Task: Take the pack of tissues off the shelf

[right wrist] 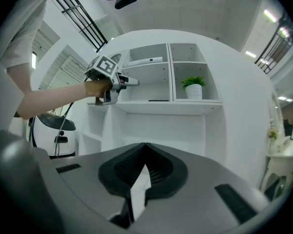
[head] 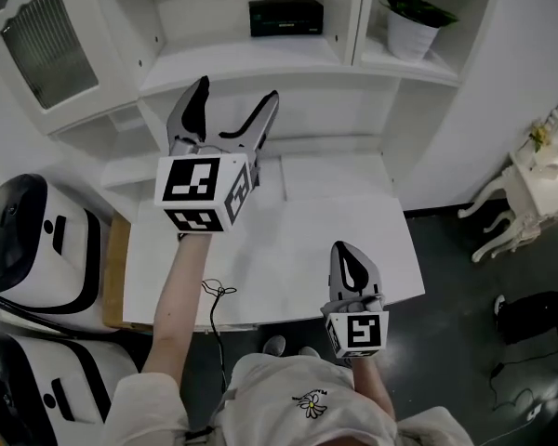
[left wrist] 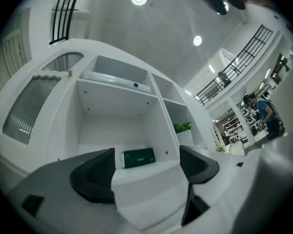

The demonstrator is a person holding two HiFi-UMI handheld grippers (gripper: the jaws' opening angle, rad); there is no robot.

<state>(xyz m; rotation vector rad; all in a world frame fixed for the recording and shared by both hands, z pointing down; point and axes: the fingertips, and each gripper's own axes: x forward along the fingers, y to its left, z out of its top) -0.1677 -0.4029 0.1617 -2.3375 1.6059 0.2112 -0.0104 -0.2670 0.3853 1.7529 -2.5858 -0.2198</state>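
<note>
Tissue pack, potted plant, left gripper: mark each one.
Tissue pack (head: 285,17), head view, middle of its dark face.
Potted plant (head: 413,37), head view, on its white pot.
Left gripper (head: 239,88), head view, midway between its open fingertips.

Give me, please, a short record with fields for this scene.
pack: dark green, lying on the shelf, untouched
left tool: open, held up toward the shelf, aimed at the pack, short of it
right tool: shut, empty, low by the table's near edge
plant: potted, in the next compartment to the right
</note>
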